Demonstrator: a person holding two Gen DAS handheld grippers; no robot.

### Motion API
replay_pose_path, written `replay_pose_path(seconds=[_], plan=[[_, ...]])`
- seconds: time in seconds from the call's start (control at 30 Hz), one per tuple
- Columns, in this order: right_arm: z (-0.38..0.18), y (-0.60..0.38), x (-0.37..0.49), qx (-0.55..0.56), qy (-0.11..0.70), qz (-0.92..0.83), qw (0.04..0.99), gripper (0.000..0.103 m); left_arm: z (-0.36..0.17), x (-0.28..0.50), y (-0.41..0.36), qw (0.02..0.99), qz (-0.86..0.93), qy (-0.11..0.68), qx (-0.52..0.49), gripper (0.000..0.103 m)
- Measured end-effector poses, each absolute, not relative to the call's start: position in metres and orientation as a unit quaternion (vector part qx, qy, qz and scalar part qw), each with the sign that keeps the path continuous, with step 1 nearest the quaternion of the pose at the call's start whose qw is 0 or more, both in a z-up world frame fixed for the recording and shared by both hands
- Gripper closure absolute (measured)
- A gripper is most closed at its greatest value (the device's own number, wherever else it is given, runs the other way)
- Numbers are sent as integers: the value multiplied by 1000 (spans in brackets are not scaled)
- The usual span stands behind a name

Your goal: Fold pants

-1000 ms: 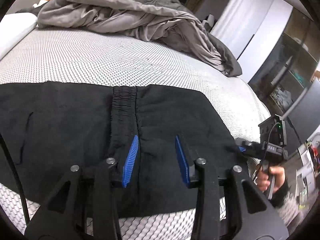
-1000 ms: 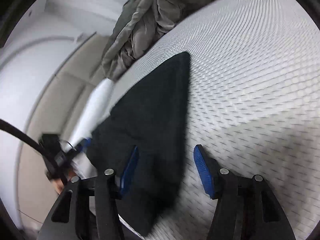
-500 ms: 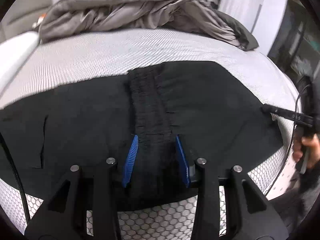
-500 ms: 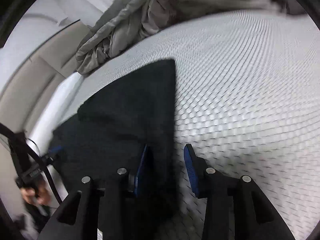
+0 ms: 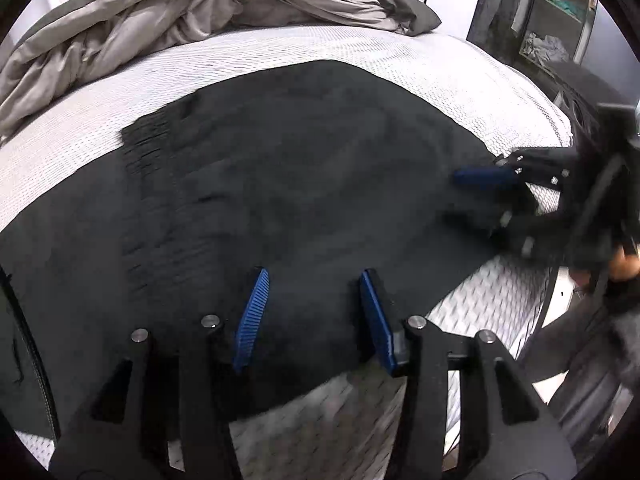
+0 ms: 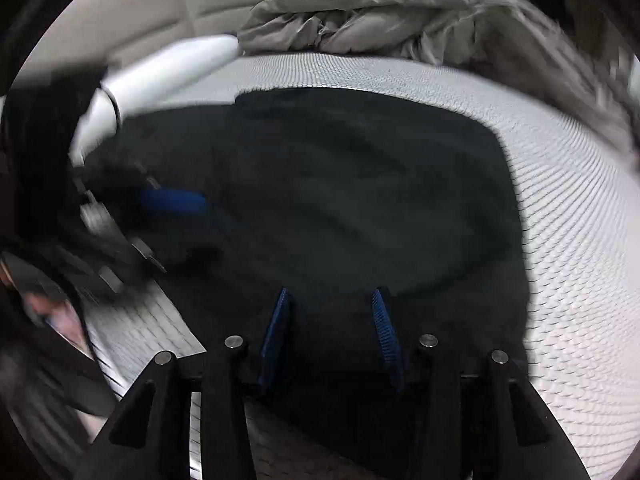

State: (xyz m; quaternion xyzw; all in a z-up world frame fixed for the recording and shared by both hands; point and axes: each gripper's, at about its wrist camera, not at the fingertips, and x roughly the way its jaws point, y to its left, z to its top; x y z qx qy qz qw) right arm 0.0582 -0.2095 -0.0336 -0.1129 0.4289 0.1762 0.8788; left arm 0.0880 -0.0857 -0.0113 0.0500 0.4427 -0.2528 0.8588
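Nearest the left wrist camera, the left gripper (image 5: 314, 316) hangs low over the near edge of the black pants (image 5: 304, 184). Its jaws stand apart and are opening; dark cloth lies between and beneath them, but the blue pads (image 5: 252, 320) do not press on it. This looks like a release or a re-set near the hem line, not a pinch.

The right gripper (image 6: 330, 332) is placed the same way in its own view: jaws apart and opening a little, above the pants' near edge, with no cloth clamped. In the left view it comes in from the right side, badly blurred, one blue pad showing over the fabric; the hand (image 5: 622, 264) behind it is only a smear at the frame's rim.

The pants lie spread flat on the bed (image 5: 460, 64), across its honeycomb-patterned white cover. The ribbed waistband (image 5: 148, 160) runs over the cloth to the left, with dark cloth on both sides of it, which suggests a layer is already folded over, so the grippers probably sit at either end of the near edge to take the next fold. The black fabric swallows seams and layers, so how many folds there are cannot be told, and the left part of the garment is cut off by the frame.

Farther back, a crumpled grey duvet (image 5: 192, 12) is heaped clear of the pants. A white bolster (image 6: 160, 76) lies at the far left of the right view, streaked by motion.
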Motion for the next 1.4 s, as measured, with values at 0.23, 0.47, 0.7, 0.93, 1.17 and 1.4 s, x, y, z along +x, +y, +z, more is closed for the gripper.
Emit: replay_pose_path(seconds=[0.23,0.47,0.7,0.93,1.17,1.4], plan=[[-8,-265,41,-50,411,129,901,60,13,79,-69,874,-247,417,34,58],[-18,-198,90,-43,425,132,895,60,1,138,-89,890,-176,421,16,58],[-26,-215,106,-117,440,77,887,60,-4,125,-67,881,-203,426,30,59],[2,-224,109,-50,412,104,904,55,29,134,-68,893,-216,395,-16,58],[-24,-173,172,-58,469,150,868,52,-8,183,-75,876,-187,444,-29,59],[-16,-229,169,-94,467,4,879,42,10,161,-61,880,-179,440,2,65]])
